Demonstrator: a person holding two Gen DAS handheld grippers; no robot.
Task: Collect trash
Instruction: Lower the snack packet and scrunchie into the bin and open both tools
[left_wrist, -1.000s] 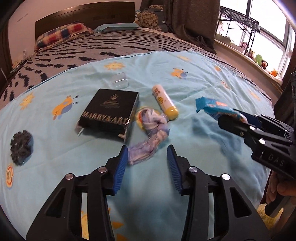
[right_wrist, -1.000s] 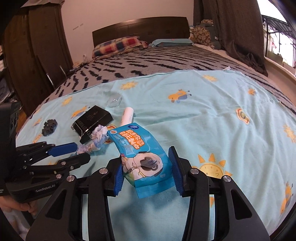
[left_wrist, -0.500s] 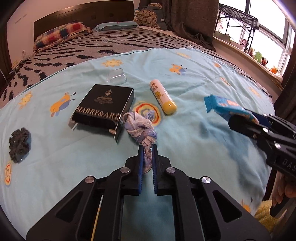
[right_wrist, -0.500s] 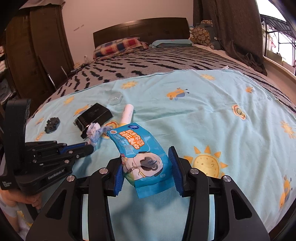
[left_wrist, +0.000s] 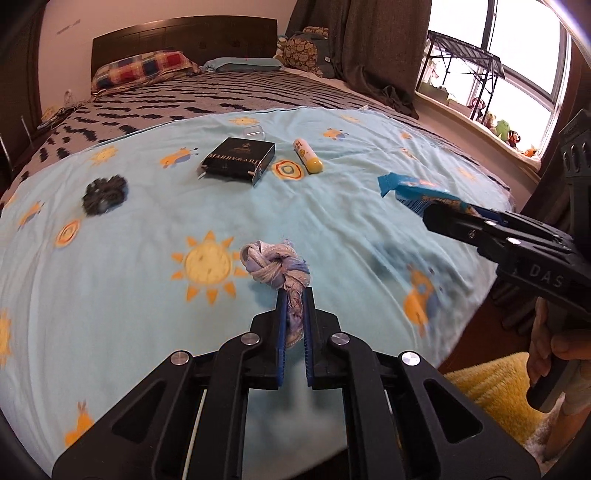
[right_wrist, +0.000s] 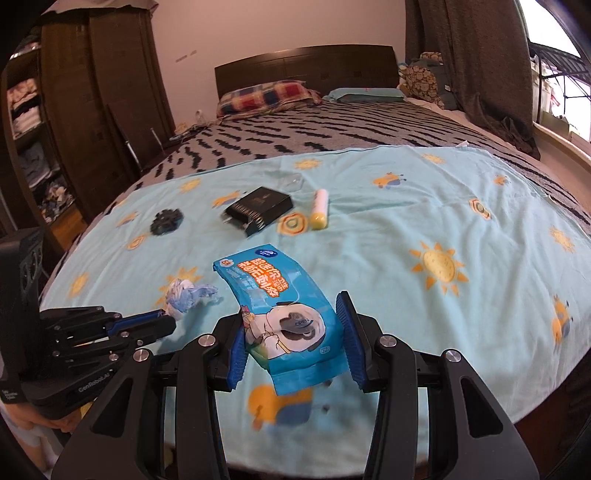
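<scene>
1. The left gripper (left_wrist: 294, 314) is clenching the tail of a knotted blue-and-white rag (left_wrist: 275, 264), the knot jutting just ahead of its pads, off the light-blue printed sheet (left_wrist: 129, 295).
2. The right gripper (right_wrist: 293, 338) is grasping a blue plastic wet-wipe pack (right_wrist: 275, 314) between its pads, the pack sticking out forward above the sheet.
3. Judged from this, the pick-up step is done for both pieces and the carrying step is in hand; the next move calls for taking them to a bin, which no view is showing.
4. Lying well ahead of the left gripper, left to right: one black snowflake-shaped piece (left_wrist: 105, 194), one black rectangular box (left_wrist: 238, 160), one clear plastic lid (left_wrist: 254, 131) behind it, one white-and-yellow tube (left_wrist: 307, 160).
5. That is making two pieces in hand and four waiting on the sheet.
</scene>
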